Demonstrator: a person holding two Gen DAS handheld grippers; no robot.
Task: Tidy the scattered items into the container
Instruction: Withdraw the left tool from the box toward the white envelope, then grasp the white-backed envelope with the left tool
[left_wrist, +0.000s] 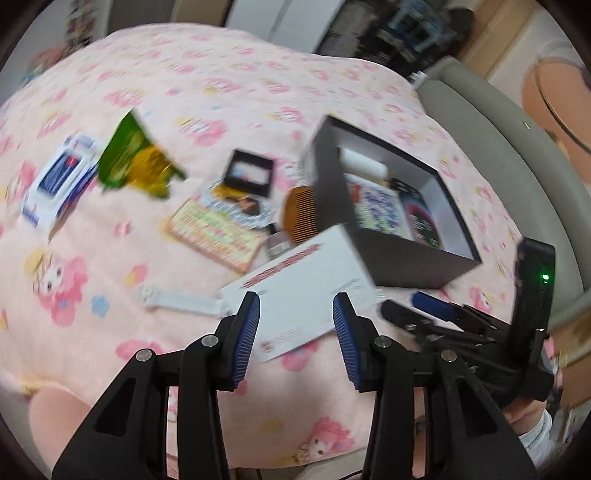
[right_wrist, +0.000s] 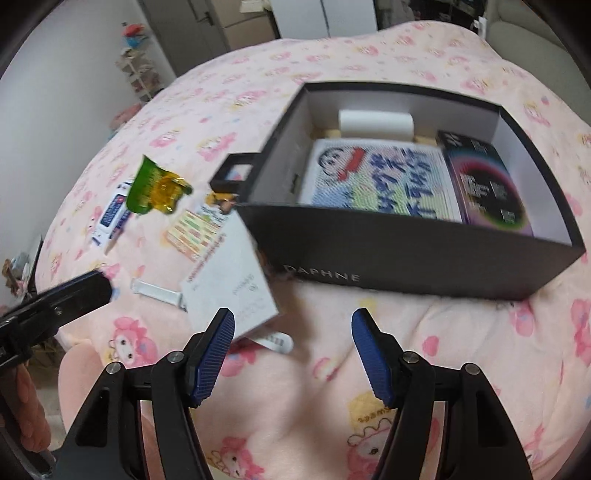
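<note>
Left claw (left_wrist: 296, 306) wide open over white box (left_wrist: 303, 280); right claw (right_wrist: 293, 325) open, empty.

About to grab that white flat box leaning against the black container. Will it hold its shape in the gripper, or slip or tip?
The white box looks like thin, flat-sided card, so probably stiff and light. Its faces look smooth, so it may slide between the pads. It rests tilted against the black container on soft pink bedding, so a nudge could likely tip it flat.
</note>
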